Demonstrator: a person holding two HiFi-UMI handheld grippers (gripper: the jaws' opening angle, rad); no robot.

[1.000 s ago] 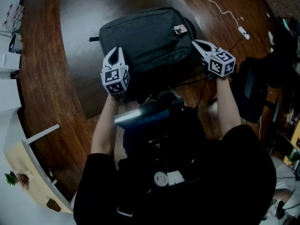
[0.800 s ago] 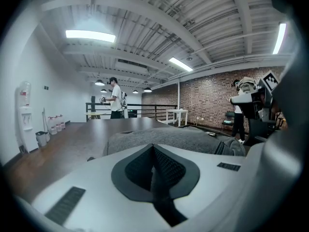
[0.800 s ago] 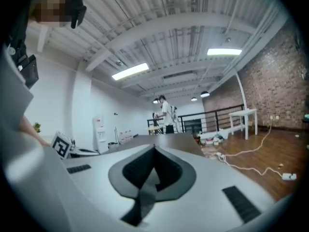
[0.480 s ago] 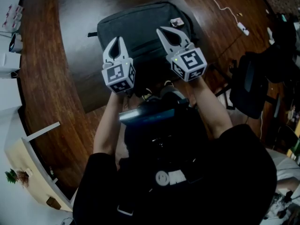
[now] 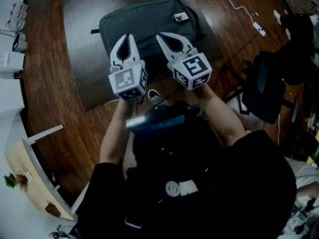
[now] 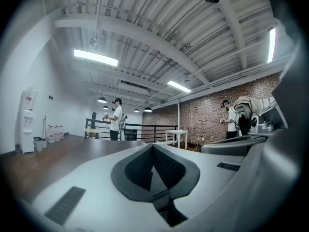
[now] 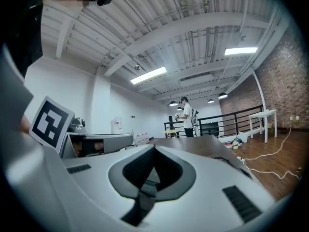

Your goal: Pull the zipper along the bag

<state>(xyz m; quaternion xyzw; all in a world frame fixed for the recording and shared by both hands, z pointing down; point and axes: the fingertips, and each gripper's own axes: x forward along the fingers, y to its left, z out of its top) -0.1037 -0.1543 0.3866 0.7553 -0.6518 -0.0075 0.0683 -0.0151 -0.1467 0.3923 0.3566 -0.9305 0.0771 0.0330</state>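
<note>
A dark grey bag (image 5: 144,21) lies flat on the curved wooden table (image 5: 55,63), with a small light tag (image 5: 180,17) near its far right corner. Its zipper is too small to make out. My left gripper (image 5: 127,37) and right gripper (image 5: 161,36) are held up side by side over the bag's near edge, apart from it. Both point out level across the room, so neither gripper view shows the bag. The left gripper (image 6: 153,145) has its jaws meeting at the tips with nothing between them. The right gripper (image 7: 154,148) is shut and empty too.
A black office chair (image 5: 264,91) stands at the right. A white cable (image 5: 224,4) with an adapter (image 5: 258,30) trails over the wooden floor. In the left gripper view people stand far off (image 6: 116,122) by a railing and a white table (image 6: 177,135).
The right gripper has swung left from the bag's right side to beside the left gripper. Both grippers have risen. The bag now sits higher in the head view.
</note>
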